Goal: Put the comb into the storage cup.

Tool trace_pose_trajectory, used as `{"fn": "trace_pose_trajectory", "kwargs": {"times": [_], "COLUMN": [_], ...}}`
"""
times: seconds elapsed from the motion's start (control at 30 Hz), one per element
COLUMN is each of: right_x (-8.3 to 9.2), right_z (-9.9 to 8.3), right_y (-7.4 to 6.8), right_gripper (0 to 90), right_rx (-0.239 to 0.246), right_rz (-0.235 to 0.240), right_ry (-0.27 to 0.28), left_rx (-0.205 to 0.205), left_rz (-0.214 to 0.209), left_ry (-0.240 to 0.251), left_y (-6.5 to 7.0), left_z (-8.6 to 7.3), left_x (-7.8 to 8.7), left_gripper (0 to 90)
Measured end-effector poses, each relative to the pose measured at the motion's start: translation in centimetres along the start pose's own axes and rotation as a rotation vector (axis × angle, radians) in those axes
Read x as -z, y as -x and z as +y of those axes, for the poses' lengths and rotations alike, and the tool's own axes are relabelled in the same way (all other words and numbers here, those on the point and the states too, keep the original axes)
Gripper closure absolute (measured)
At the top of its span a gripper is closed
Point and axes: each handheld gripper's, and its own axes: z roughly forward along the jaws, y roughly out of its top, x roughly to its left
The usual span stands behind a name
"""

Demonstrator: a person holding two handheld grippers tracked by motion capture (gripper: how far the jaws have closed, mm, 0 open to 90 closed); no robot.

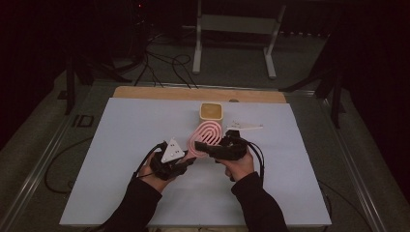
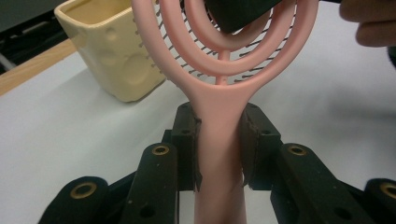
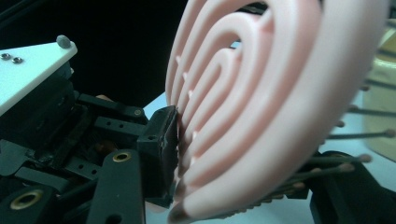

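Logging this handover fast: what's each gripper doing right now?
Left gripper: shut on the pink hairbrush, at its handle.
Right gripper: shut on the hairbrush's head.

Left hand-held gripper [image 1: 186, 160] clamped, right hand-held gripper [image 1: 202, 148] seemingly clamped

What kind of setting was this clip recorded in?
Probably a lab recording station, not a home: a white work table in a dark room, black cables trailing across the floor, and a white metal stand behind it.
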Motion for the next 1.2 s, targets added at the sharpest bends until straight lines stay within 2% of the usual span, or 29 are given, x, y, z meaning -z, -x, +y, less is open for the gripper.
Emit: {"fn": "trace_pose_trajectory", "kwargs": {"times": [0.1,0.33,0.37,0.6,0.87,1.07,1.2], "right_x": [0.0,-0.2,-0.2,-0.3,-0.4,-0.5,-0.5], "right_z": [0.0,0.0,0.0,0.1,0.2,0.3,0.4], "right_y": [0.0,-0.3,-0.3,-1.0,-1.3,-1.2,-1.2], "right_gripper": [47.4,61.1,61.6,63.4,64.0,64.0,64.0], "right_rx": [-0.008,-0.006,-0.002,0.030,0.022,0.014,0.018], "right_rz": [0.009,0.042,0.042,0.037,0.036,0.030,0.027], "right_ry": [0.000,-0.016,-0.016,-0.020,-0.012,0.005,0.004], "left_rx": [-0.001,0.008,0.013,0.018,0.043,0.074,0.092], "left_rz": [-0.002,-0.019,-0.030,-0.030,-0.029,-0.020,0.012], "left_ry": [-0.007,-0.003,-0.003,-0.006,0.010,0.032,0.058], "left_y": [0.0,0.1,0.0,0.0,-0.3,-0.6,-0.7], "left_z": [0.0,-0.1,-0.1,-0.2,-0.2,-0.4,-0.5], "left_x": [-0.1,-0.3,-0.3,-0.4,-0.3,-0.2,0.0], "left_gripper": [71.1,70.9,70.9,70.8,68.9,49.5,37.0]}}
